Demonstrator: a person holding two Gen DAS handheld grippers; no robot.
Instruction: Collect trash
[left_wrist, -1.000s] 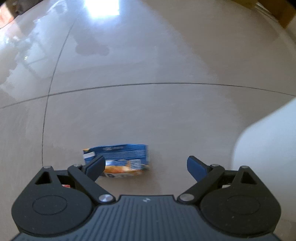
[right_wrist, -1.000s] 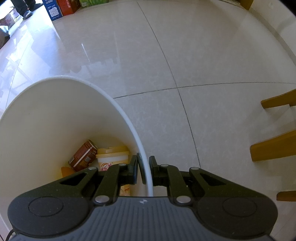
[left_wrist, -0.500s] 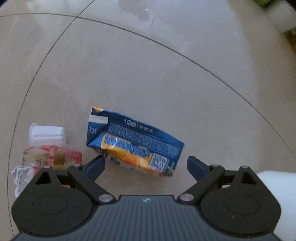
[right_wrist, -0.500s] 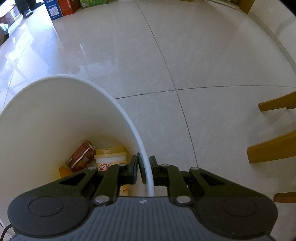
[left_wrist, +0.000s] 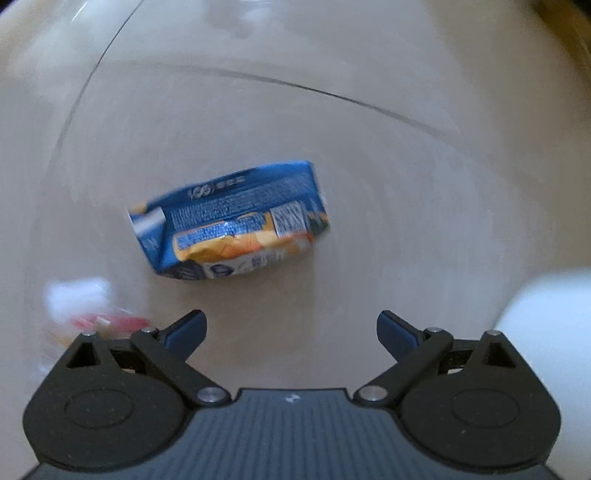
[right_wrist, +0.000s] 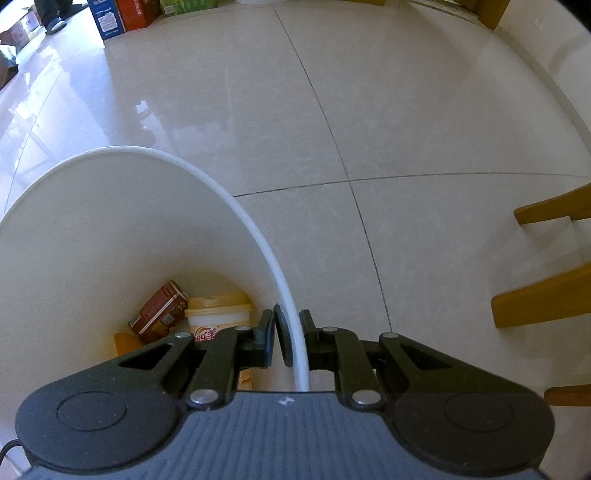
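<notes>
carton (left_wrist: 229, 221) ahead of left tongs (left_wrist: 291, 330), apart

left gripper (left_wrist: 291, 328) and right gripper (right_wrist: 288, 338): black linkage arms on round pivot housings, silver screws, ribbed grey body with a small white mark; left fingers (left_wrist: 186, 328) carry blue pads.

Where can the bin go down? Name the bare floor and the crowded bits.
Bare tile lies beyond the white bin, up to the chair legs on the right. In the left wrist view, floor beyond the blue carton is clear. Crowded: the blurred litter beside the left gripper; the right gripper clamps the rim.
</notes>
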